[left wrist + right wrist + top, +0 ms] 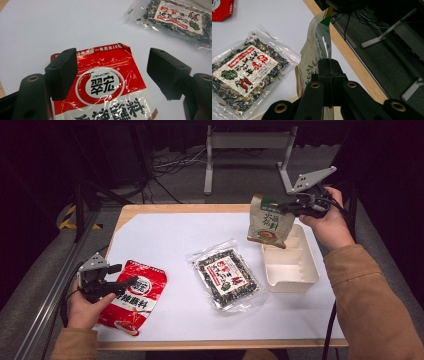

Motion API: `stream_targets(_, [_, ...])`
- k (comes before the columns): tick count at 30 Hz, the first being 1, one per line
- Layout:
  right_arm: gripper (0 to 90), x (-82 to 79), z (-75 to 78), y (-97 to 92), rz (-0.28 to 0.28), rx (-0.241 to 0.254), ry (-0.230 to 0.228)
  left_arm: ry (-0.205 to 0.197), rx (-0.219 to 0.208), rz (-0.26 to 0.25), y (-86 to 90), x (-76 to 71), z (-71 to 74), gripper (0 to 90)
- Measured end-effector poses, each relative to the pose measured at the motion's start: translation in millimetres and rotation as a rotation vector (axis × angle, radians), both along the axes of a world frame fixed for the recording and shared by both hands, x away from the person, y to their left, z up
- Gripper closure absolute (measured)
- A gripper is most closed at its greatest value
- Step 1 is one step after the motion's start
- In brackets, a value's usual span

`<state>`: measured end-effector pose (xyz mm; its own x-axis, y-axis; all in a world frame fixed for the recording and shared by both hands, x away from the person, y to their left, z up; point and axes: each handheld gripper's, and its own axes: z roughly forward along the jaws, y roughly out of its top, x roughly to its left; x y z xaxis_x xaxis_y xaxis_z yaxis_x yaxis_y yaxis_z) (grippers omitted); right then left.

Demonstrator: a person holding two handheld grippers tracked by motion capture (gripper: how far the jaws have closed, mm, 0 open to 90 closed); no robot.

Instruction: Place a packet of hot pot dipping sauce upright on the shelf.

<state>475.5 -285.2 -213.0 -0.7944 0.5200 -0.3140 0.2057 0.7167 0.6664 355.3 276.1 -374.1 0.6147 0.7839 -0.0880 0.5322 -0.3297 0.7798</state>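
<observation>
We see the right gripper (pixel 289 208) pinching the beige pouch (pixel 269 222) by its top, dangling over the white tray (pixel 292 270), likely for dropping in. Left gripper (pixel 112 70) spread above the red packet (pixel 110 92).

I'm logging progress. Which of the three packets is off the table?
The beige packet, pinched by the right gripper above the white box; the others lie flat.

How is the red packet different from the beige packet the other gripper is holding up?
The red packet lies flat on the white table cover; the beige packet hangs in the air above the white tray. The left gripper is open around the red one; the right gripper is clamped on the beige one's top edge. Both are printed sauce-style pouches.
</observation>
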Motion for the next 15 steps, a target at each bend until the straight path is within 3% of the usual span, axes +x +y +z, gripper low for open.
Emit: stream_targets(15, [89.7, 15.7, 5.5, -23.1, -0.007, -0.058, -0.051, 0.014, 0.0, 0.061, 17.4, -18.7, -3.4, 25.4])
